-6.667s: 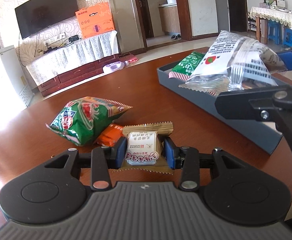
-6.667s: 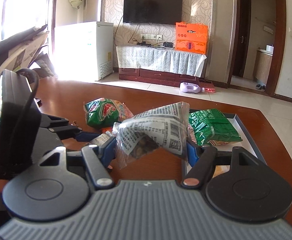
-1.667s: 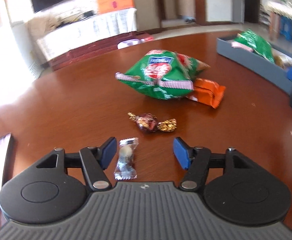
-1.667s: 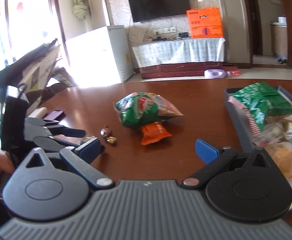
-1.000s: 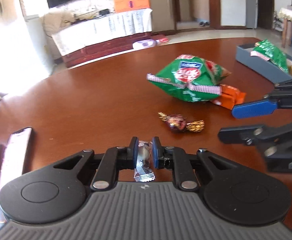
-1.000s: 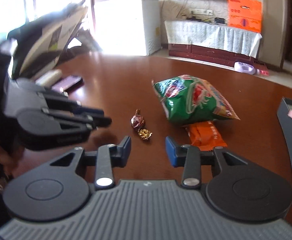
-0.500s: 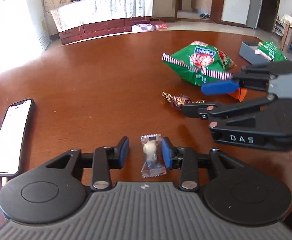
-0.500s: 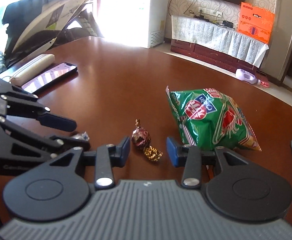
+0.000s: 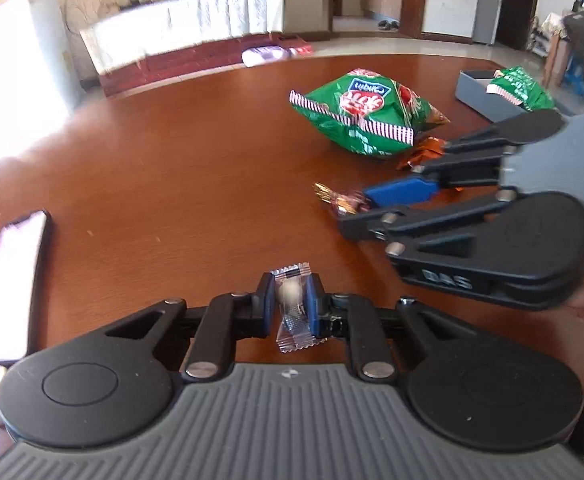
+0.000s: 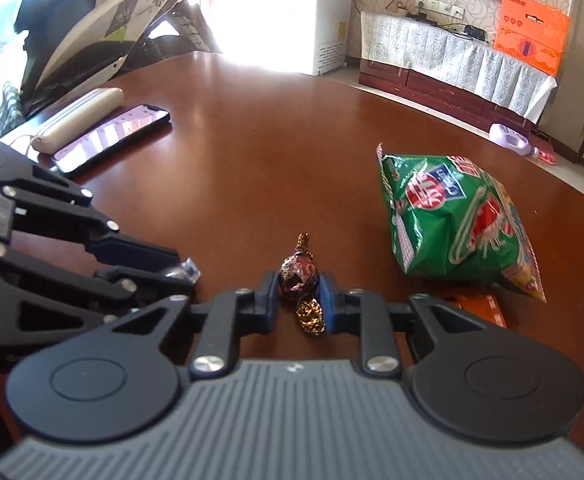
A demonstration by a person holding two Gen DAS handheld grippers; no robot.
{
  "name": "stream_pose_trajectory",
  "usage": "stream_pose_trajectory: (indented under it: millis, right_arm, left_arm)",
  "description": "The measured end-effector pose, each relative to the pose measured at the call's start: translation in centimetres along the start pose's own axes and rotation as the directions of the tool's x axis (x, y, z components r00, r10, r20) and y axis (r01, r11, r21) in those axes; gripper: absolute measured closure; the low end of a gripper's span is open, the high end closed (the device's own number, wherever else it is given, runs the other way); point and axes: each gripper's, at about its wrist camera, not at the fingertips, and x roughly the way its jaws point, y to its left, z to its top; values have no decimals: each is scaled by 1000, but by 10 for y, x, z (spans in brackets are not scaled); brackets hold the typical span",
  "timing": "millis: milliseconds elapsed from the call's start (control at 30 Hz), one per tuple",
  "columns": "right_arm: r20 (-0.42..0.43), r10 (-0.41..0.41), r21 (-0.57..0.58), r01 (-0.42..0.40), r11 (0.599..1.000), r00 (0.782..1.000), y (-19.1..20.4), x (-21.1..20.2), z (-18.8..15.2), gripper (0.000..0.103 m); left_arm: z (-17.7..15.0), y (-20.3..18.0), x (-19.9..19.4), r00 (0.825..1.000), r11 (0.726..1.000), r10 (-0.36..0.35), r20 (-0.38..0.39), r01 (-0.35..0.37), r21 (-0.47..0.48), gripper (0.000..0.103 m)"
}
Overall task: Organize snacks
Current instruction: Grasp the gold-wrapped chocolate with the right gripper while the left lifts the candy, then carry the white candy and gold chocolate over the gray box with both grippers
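Pickup step: left claw point(image 9: 290, 306) clamped on clear-wrapped candy point(image 9: 292, 300), right claw point(image 10: 297, 300) clamped on foil candy point(image 10: 297, 274). Next: lift, carry to grey tray point(image 9: 479, 94).

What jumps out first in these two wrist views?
Both grippers are pinching sweets at once: the left gripper is shut on a clear-wrapped candy near the table's front edge, and the right gripper is shut on a dark foil-wrapped chocolate. Just beyond sits a big green chip bag with an orange packet tucked under it. A lit phone lies off to the left.
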Motion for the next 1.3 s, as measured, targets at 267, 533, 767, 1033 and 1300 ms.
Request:
stream_pose_trajectory:
  millis: [267,533,767,1033,1300]
  right_arm:
    - [165,-60,66,50,997,984,-10,-82,-17,77]
    - [305,-199,115,171,978,931,-41,-164,-45,78]
    - [370,-274,213,206,955,888,-72,-193,-74,78]
    - [388,-310,282,209,936,868,-99,-205,-92,78]
    - [371,-363,336,241,910,855,-122,-220,-114,78]
  left_arm:
    - [23,-49,-26,974,992,111,197,-121,39,84]
    - [45,-121,-34,943,983,126,306,-160,86,84]
    - [55,-174,-30,933,983,93,347,-141,114,84]
    - [67,-213,-19,919,991,35,392,-83,107,84]
    - [81,-238,-5,899,991,-22,438,-39,130,83]
